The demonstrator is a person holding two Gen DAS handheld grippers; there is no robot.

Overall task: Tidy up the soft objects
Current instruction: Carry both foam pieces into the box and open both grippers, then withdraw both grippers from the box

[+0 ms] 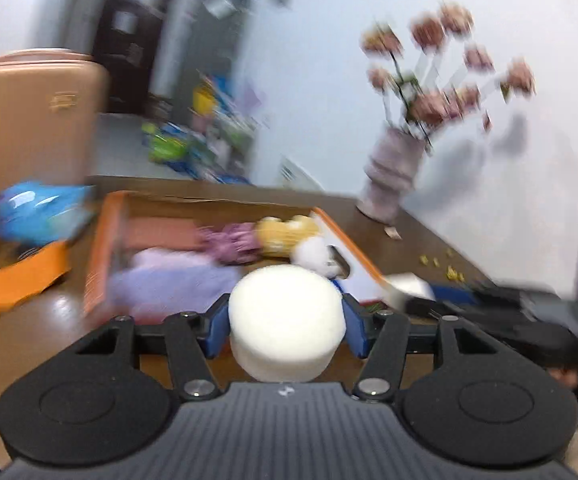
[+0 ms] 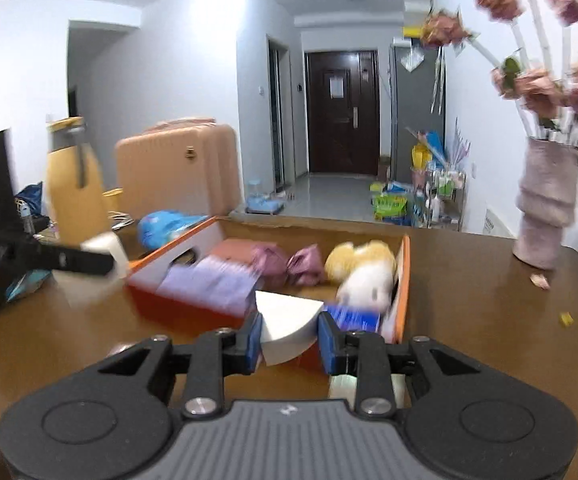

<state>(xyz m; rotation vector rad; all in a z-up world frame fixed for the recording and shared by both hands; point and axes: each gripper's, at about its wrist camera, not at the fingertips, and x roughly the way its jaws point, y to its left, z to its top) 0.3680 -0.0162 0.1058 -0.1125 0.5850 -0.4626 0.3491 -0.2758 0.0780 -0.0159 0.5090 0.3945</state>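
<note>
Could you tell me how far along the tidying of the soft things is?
Done: a plush toy, pink pouches and a lilac cloth lie in the orange box. In hand: the left claw grips a round sponge; the right claw grips a wedge sponge. Left: boxing both.

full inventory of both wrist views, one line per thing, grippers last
foam disc: 1, white, between left gripper's pads
foam wedge: 1, white, between right gripper's pads
box: 1, orange-walled, open, on table
plush toy: 1, yellow and white, in box
pouches: pinkish-purple, in box; count unclear
vase: 1, pale pink, with flowers, table's far right
suitcase: 1, peach, behind table
table: 1, brown
left gripper: 1, black, blue pads
right gripper: 1, black, blue pads
</note>
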